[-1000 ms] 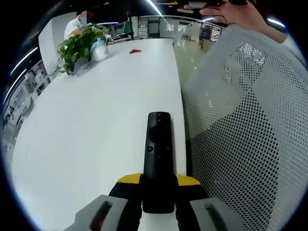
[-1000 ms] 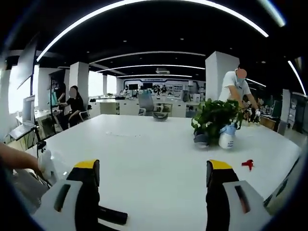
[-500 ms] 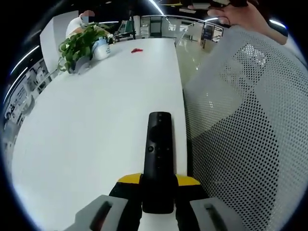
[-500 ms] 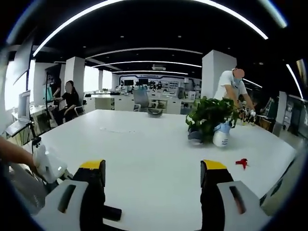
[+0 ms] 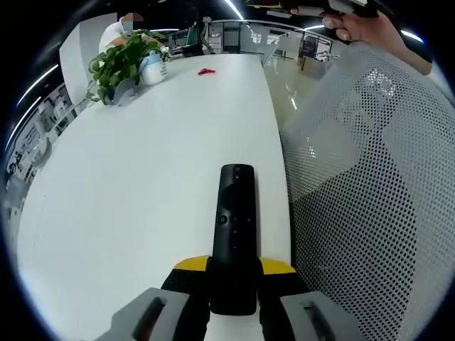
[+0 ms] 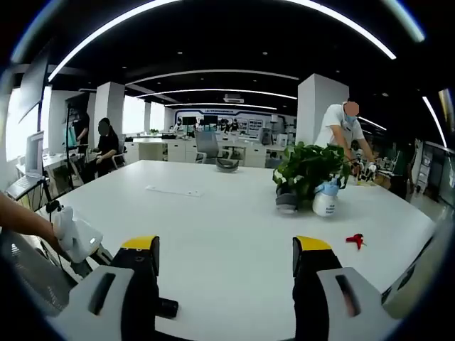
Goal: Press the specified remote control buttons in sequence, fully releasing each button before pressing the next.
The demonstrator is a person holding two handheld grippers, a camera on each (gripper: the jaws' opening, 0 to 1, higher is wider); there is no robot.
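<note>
While the left gripper point(image 5: 234, 284) clamps its yellow-tipped jaws on the near end of the long black remote control point(image 5: 235, 231), the remote juts forward over the broad white surface point(image 5: 135, 177), close to that surface's right-hand edge in the left gripper view. Small round buttons show on the remote's upper face, past the jaws. Beyond the remote's far tip, well apart from it, a leafy green potted plant point(image 5: 121, 60) stands with a white spray bottle point(image 5: 151, 71) just beside it, and a small red object point(image 5: 207, 72) lies further along the surface from them. To the right of the remote, off the surface's edge, a grey perforated mesh chair back point(image 5: 370, 185) rises, and a person's hand point(image 5: 362, 27) shows above it.

In the right gripper view, the right gripper point(image 6: 224, 266) hangs above the surface point(image 6: 213, 220) with its jaws spread wide and nothing between them. The remote's black tip point(image 6: 167, 307) peeks out just beside the left jaw. The plant point(image 6: 307, 167), bottle point(image 6: 326, 202) and red object point(image 6: 355, 241) sit well beyond the remote. People stand and sit in the office behind the plant.
</note>
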